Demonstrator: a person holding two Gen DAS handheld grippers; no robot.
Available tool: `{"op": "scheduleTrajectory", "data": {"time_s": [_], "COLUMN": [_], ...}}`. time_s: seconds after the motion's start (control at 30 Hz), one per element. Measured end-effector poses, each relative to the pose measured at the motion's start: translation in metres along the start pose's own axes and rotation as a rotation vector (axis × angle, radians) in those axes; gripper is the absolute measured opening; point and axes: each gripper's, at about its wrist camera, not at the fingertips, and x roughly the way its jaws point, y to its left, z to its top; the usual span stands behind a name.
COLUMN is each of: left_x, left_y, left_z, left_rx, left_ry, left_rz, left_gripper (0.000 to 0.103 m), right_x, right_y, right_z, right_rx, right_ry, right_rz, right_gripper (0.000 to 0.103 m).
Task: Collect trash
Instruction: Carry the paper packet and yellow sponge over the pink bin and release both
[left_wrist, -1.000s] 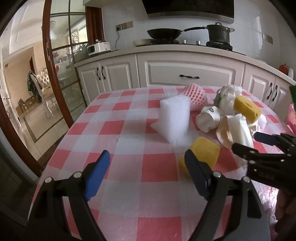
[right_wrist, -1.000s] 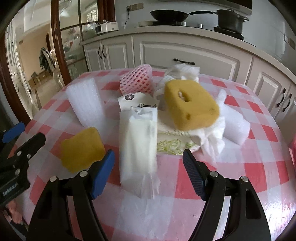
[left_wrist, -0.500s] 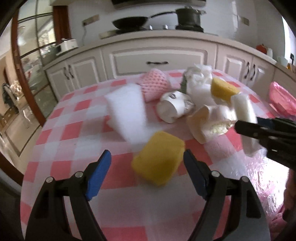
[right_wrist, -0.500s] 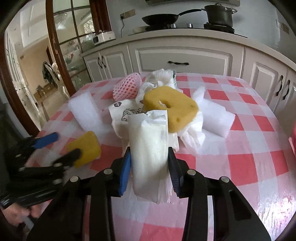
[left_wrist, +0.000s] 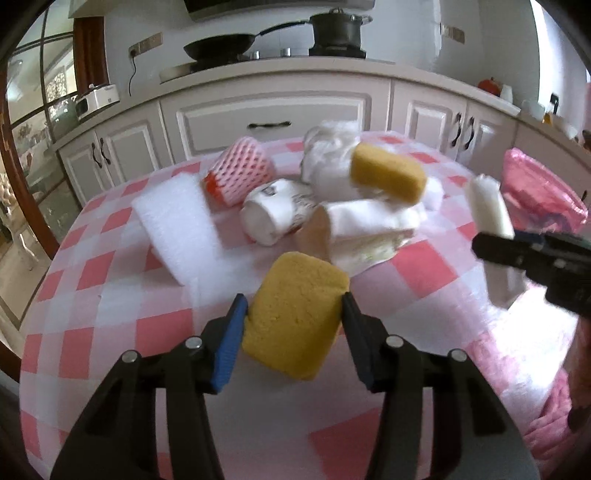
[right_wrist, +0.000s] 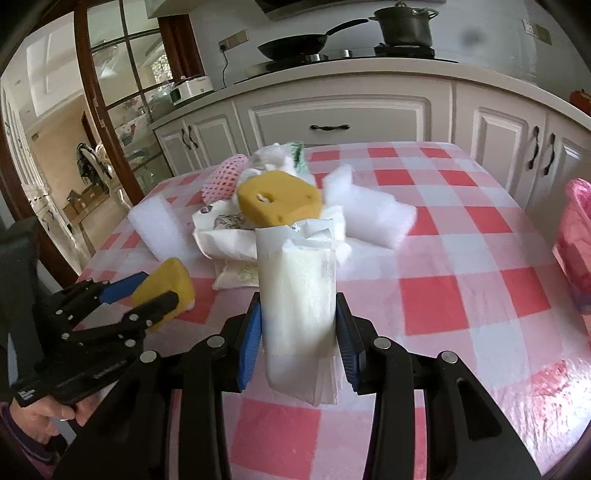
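The paper cup (left_wrist: 275, 216) bears print too blurred to read. Left tongs (left_wrist: 291, 317) clench a yellow sponge (left_wrist: 295, 317) near the surface (left_wrist: 110, 317) edge; right tongs (right_wrist: 298, 328) grip a white paper packet (right_wrist: 299, 314) above open checked cloth.

Black left gripper (left_wrist: 291, 325) and right gripper (right_wrist: 298, 332), blue-padded jaws, silver screws

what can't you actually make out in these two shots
- Pink trash bag: cut off by the right edge in the right wrist view; its contents don't show.
- White packet: its lower end hangs behind the right hand-held gripper.
- Paper cup: print too small and blurred in the left wrist view.
- Yellow sponge: underside hidden in the left hand-held gripper.
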Motion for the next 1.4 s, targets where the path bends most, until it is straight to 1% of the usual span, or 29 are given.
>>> {"op": "scheduleTrajectory", "data": {"time_s": [0.13,0.23,0.37,0.6,0.67,0.9,1.0,1.1,1.23,1.4], "left_x": [-0.011,-0.017,-0.024,-0.033,-0.031,-0.02,-0.012,-0.004,0.009,0.031], "left_y": [-0.022,-0.038,-0.06,-0.109,-0.123,-0.181,-0.213,-0.241,-0.273,-0.31], "left_z": [0.005,0.01,0.017,0.041,0.048,0.075,0.089,0.105,0.124,0.148], "left_rx": [0.004,0.005,-0.002,0.06,0.078,0.146,0.187,0.193,0.201,0.188], "left_ry": [-0.064,-0.111,-0.161,-0.261,-0.278,-0.312,-0.327,-0.33,-0.333,-0.313], "left_rz": [-0.021,-0.033,-0.079,-0.163,-0.186,-0.289,-0.347,-0.408,-0.46,-0.527], "left_gripper": [0.05,0.05,0.05,0.05,0.05,0.051,0.051,0.051,0.051,0.051], "right_x": [-0.01,-0.022,-0.04,-0.081,-0.091,-0.126,-0.141,-0.15,-0.161,-0.166], "right_y": [-0.012,-0.024,-0.044,-0.08,-0.091,-0.145,-0.17,-0.195,-0.235,-0.286], "right_z": [-0.006,-0.009,-0.009,-0.009,-0.009,-0.008,-0.008,-0.006,-0.002,0.001], "right_rx": [0.007,0.017,0.025,0.05,0.062,0.133,0.16,0.181,0.193,0.196], "right_ry": [-0.015,-0.045,-0.093,-0.197,-0.217,-0.283,-0.308,-0.322,-0.343,-0.344], "right_rz": [-0.03,-0.061,-0.105,-0.19,-0.213,-0.317,-0.363,-0.399,-0.446,-0.459], "right_gripper": [0.038,0.038,0.038,0.038,0.038,0.038,0.038,0.038,0.038,0.038]}}
